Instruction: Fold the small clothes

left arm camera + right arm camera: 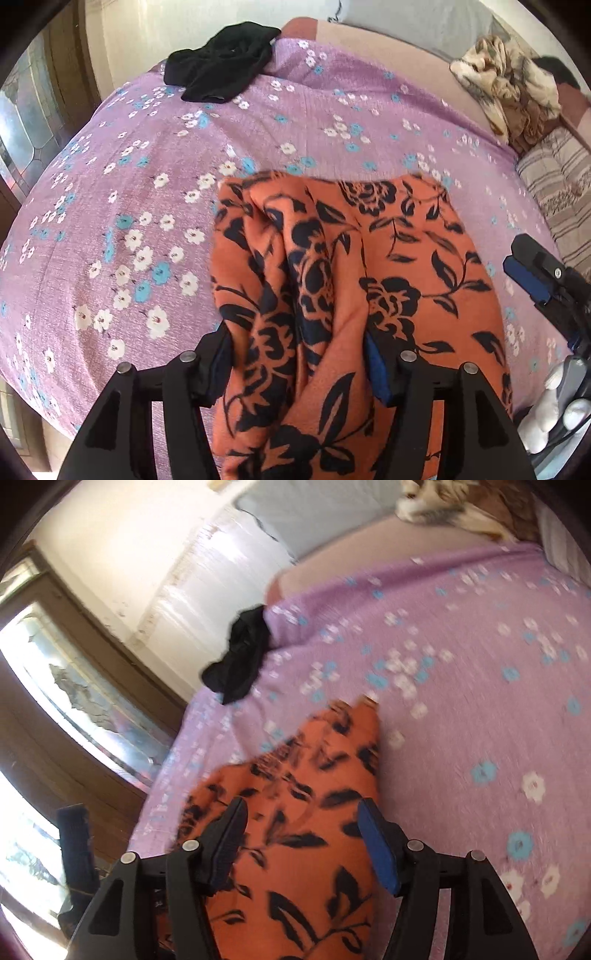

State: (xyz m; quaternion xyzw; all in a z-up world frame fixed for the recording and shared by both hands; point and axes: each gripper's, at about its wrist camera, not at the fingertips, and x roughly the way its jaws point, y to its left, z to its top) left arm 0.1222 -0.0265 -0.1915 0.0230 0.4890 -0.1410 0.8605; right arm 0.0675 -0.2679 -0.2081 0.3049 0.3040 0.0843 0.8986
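An orange garment with black flowers (388,240) lies on a purple floral bedsheet (129,184). Its near end is bunched up in folds between the fingers of my left gripper (295,343), whose jaws stand apart and do not pinch it. In the right wrist view the same garment (314,867) runs under my right gripper (302,805), which is open, its blue pads (380,845) clear of the cloth on each side. The right gripper (532,269) also shows at the garment's right edge, and the left gripper (74,834) at the bed's left side.
A black garment (221,62) lies crumpled at the sheet's far left corner. A beige patterned cloth heap (509,81) and a striped pillow (561,192) sit at the far right. A wooden-framed window (55,683) stands beyond the bed's left edge. A white-gloved hand (554,406) holds the right tool.
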